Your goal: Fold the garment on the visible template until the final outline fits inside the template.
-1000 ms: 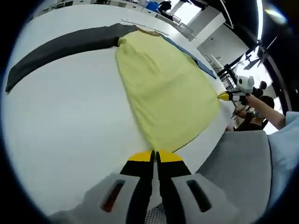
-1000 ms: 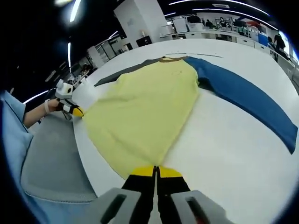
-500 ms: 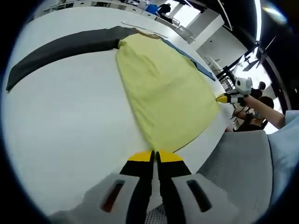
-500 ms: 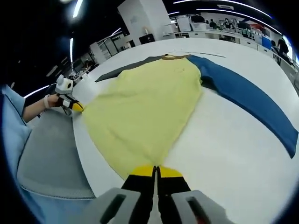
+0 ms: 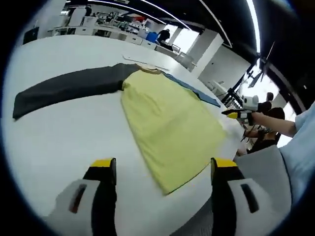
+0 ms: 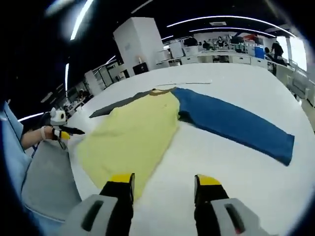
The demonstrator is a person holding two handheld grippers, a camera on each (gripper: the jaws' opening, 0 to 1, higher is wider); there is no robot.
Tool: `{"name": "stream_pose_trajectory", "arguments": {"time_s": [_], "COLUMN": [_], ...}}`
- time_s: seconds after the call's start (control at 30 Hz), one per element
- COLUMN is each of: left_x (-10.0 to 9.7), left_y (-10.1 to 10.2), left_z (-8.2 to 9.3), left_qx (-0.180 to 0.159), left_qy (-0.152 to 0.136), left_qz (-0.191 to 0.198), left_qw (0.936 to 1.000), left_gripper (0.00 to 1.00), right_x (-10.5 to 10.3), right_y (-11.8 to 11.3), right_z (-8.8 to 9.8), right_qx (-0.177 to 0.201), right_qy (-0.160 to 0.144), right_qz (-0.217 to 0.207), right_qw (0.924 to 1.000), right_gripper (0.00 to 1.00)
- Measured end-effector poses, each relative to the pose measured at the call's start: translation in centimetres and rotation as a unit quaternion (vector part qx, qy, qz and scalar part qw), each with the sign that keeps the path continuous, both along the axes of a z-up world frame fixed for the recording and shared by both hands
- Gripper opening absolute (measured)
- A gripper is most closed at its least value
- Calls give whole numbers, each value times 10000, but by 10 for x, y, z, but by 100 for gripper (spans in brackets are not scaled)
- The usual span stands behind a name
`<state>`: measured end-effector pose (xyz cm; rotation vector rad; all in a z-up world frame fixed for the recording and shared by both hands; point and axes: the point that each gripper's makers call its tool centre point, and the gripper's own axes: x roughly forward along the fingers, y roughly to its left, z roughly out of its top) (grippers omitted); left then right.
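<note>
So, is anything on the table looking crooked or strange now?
Nothing is damaged. The yellow shirt with one blue sleeve and one dark grey sleeve lies flat on the white table, but its hem corner hangs past the table edge.

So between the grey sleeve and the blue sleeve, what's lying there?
The yellow body of the garment, spread flat on the white table. In the right gripper view it sits between the grey sleeve and the blue sleeve.
</note>
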<state>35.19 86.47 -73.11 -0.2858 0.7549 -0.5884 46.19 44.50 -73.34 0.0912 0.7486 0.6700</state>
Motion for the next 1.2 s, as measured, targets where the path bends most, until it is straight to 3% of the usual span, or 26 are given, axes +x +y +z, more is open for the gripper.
{"name": "stream_pose_trajectory", "arguments": {"time_s": [0.13,0.2,0.33,0.37,0.43,0.53,0.67,1.03,1.2], "left_x": [5,7,10,9,10,8,5,-6,-6], "left_y": [-4,-6,-8,-8,-8,-7,-6,13,13], "left_z": [9,13,15,15,15,12,9,9,9], "left_qx": [38,26,72,98,99,79,-38,-99,-80], "left_qy": [-168,-267,-349,-354,-359,-306,-223,-157,-133], "left_qz": [-9,18,9,-12,0,87,193,580,607], "left_qw": [9999,9996,9994,9993,9993,9995,9996,9981,9980], "left_gripper": [82,89,94,94,93,91,90,85,83], "right_x": [22,33,45,53,55,57,60,76,79], "right_y": [-40,-61,-91,-116,-127,-134,-138,-140,-147], "right_z": [7,12,15,12,10,7,-1,-16,-19], "right_qx": [-95,-129,-16,-133,-326,-254,-588,-759,-728], "right_qy": [-108,-268,-191,-152,-143,3,110,400,440], "right_qz": [-827,-1256,-1935,-2065,-2296,-2790,-2916,-2941,-3110], "right_qw": [9965,9916,9809,9782,9726,9599,9547,9519,9466], "right_gripper": [47,49,51,51,44,43,31,26,15]}}
